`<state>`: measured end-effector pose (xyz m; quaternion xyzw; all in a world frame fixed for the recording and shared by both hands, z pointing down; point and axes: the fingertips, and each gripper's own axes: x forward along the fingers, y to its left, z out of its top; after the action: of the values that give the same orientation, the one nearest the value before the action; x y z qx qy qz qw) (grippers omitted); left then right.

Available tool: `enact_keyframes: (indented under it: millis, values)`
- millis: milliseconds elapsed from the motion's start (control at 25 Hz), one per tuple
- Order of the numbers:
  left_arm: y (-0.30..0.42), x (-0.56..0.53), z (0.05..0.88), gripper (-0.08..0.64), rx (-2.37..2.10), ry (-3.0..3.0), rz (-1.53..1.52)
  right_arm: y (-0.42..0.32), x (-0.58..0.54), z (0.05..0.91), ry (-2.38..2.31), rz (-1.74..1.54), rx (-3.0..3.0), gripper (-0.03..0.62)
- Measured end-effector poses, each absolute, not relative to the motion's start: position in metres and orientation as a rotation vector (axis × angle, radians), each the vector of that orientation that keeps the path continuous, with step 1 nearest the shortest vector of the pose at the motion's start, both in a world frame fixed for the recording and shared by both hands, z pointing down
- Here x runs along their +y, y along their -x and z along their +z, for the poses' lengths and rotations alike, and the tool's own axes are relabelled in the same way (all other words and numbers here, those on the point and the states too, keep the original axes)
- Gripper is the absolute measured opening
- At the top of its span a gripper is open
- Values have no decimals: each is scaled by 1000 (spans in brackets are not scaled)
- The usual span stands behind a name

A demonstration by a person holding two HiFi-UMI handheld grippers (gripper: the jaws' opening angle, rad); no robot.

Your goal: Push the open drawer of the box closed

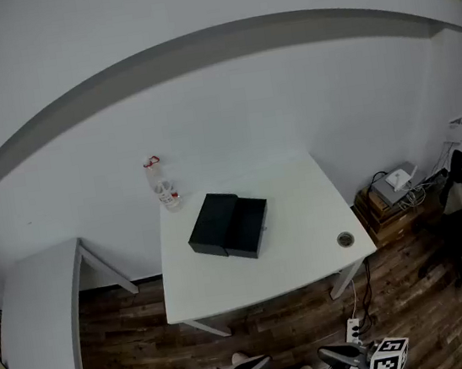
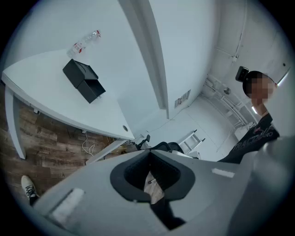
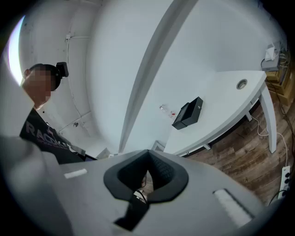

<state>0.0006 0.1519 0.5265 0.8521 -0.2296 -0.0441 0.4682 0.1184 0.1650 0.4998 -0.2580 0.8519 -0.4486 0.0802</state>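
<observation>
Both left claw point(image 2: 148, 153) and right claw point(image 3: 148, 152) closed, empty, well apart from the box point(image 1: 213, 224), its drawer point(image 1: 249, 226) open

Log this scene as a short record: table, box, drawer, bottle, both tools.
table: white, carries the box
box: black
drawer: open, out to the box's right in the head view
bottle: lying at the table's back left corner
left tool: shut, empty, short of the table
right tool: shut, empty, short of the table
</observation>
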Motion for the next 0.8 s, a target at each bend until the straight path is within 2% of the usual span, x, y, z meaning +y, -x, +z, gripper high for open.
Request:
enact_keyframes:
  millis: [800]
  values:
    - [7,138,525,3,-589,-2114,-101,-124,158,491,762,-1279,2565,5]
